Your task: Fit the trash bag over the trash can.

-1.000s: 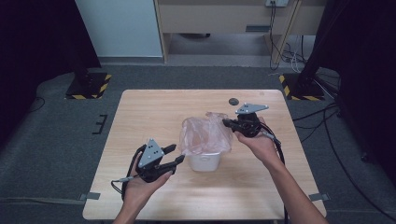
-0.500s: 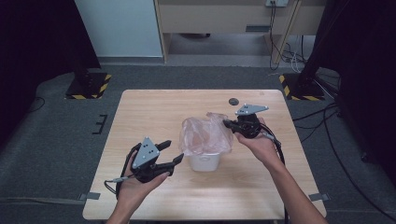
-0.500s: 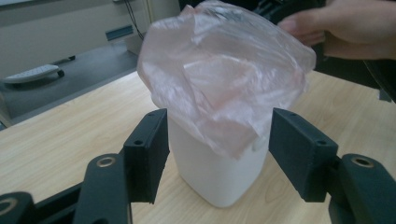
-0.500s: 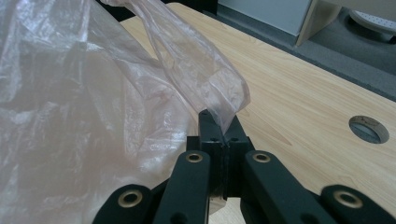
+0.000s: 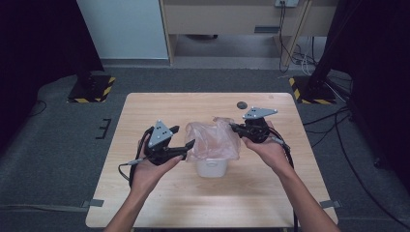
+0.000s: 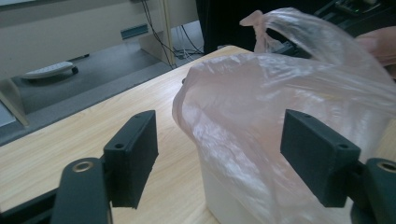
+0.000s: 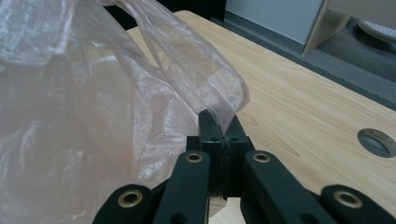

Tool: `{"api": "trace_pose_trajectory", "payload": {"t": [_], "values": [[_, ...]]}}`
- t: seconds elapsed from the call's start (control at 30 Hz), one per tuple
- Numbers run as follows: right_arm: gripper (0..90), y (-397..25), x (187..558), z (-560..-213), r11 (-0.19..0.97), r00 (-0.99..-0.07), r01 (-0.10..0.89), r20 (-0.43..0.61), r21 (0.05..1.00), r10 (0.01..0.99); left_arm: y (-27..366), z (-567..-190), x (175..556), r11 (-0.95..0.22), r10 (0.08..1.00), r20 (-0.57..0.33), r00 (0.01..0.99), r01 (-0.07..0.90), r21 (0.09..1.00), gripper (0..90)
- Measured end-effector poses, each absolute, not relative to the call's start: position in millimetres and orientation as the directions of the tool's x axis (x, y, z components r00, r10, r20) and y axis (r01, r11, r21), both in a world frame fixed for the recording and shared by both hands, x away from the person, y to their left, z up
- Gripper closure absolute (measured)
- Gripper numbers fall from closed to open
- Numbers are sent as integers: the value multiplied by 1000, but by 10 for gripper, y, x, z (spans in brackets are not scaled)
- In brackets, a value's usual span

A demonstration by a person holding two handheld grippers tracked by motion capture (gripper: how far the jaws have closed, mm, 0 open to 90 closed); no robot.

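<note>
A thin pinkish plastic bag [image 5: 212,140] lines a small white bin [image 5: 211,167] at the middle of the wooden table [image 5: 145,108]. My right gripper [image 5: 232,127] is shut on the bag's right edge [image 7: 223,100], pinching the film between its jaws. My left gripper [image 5: 183,137] stands open at the bag's left side; in the left gripper view the bag [image 6: 280,107] bulges between its two pads [image 6: 132,156] without being clamped. The bin's white wall [image 6: 224,196] shows under the film.
A small dark round hole or disc [image 5: 241,104] lies on the table behind the right gripper, seen also as a ring [image 7: 379,141]. Cables trail from both grippers. Grey carpet, stand bases and a cabinet surround the table.
My left gripper has moved up and right from the table's front left to the bag's left side. The right gripper has kept its hold in place.
</note>
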State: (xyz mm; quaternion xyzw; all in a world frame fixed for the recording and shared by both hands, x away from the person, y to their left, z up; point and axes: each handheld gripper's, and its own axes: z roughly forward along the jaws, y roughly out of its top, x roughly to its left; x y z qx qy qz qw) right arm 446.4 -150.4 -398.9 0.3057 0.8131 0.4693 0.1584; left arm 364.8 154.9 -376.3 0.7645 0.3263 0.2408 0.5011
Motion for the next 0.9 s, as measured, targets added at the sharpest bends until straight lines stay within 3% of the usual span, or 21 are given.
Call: {"api": "trace_pose_trajectory", "payload": {"t": [0.4,0.47,0.7,0.8,0.9], "values": [[900,-1507,4457,-3978,374,-776,337,29,864,631,1452,-3786,3868,-249,741,12,672,259,933,235],[900,-1511,4455,-3974,377,-776,337,28,863,630,1443,-3802,3910,-256,735,30,678,236,938,319],[872,-1512,4443,-3969,382,-774,333,19,862,633,1408,-3845,3965,-262,755,12,655,285,922,707],[783,-1518,4429,-3951,368,-769,324,16,871,639,1394,-3861,3989,-259,769,4,639,306,916,805],[623,-1530,4423,-3932,344,-749,321,15,882,662,1394,-3870,4004,-239,787,-20,617,334,912,879]]}}
